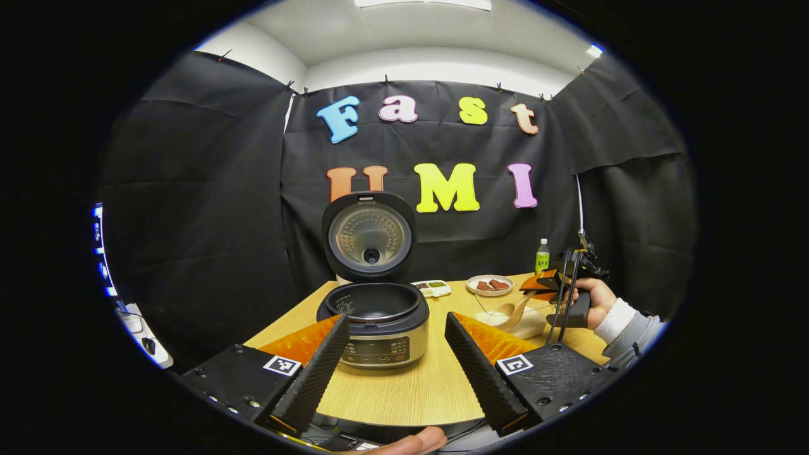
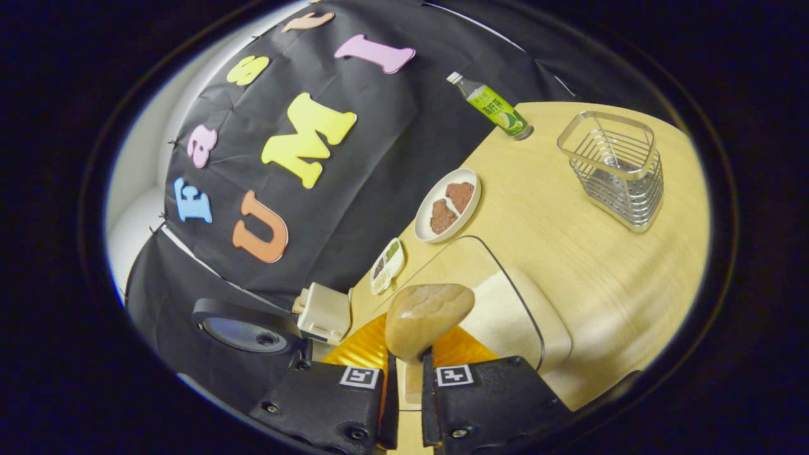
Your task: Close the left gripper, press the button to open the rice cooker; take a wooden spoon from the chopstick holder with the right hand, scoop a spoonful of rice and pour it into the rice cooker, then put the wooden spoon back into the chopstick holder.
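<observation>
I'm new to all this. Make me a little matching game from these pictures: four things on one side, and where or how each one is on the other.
Things:
1. rice cooker
2. wooden spoon
3. chopstick holder
4. white plate

States:
A. holds two brown pieces
B. lid up, pot open
C. clamped between the right gripper's fingers
D. wire basket with nothing in it

Pairs: 1-B, 2-C, 3-D, 4-A
</observation>
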Tool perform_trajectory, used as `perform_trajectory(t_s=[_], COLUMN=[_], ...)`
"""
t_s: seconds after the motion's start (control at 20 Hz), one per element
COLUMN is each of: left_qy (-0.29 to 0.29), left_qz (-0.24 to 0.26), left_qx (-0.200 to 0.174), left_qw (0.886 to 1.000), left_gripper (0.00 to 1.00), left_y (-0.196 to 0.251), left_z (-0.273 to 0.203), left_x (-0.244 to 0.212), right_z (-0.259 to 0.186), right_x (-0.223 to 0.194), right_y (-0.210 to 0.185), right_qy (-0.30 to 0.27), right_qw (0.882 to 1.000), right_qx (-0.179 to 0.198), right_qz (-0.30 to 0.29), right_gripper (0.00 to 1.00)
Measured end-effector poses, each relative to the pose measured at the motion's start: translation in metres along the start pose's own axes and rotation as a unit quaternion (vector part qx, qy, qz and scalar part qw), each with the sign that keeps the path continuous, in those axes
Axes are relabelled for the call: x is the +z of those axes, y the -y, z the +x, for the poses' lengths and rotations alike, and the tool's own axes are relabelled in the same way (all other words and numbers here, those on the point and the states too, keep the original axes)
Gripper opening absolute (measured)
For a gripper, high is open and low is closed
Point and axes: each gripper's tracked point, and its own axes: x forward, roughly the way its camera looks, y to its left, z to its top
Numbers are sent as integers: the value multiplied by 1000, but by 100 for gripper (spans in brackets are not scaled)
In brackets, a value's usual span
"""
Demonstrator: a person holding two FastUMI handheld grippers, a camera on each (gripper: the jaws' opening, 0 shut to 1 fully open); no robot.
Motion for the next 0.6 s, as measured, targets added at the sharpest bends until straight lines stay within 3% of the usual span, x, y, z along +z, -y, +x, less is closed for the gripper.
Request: perform_trajectory(t_s=[0.35, 0.6], left_qy=[-7, -8], left_qz=[2, 5], left_qx=[3, 3], left_qw=[1000, 1000], left_gripper=[97, 97], left_y=[-4, -8], left_z=[0, -1], left_x=[-2, -3], right_z=[-22, -30], right_x=[40, 52], right_y=[-6, -22], right_qy=[64, 67], right_qw=[992, 973], right_qx=[53, 113], right_qz=[94, 188], right_gripper=[19, 19])
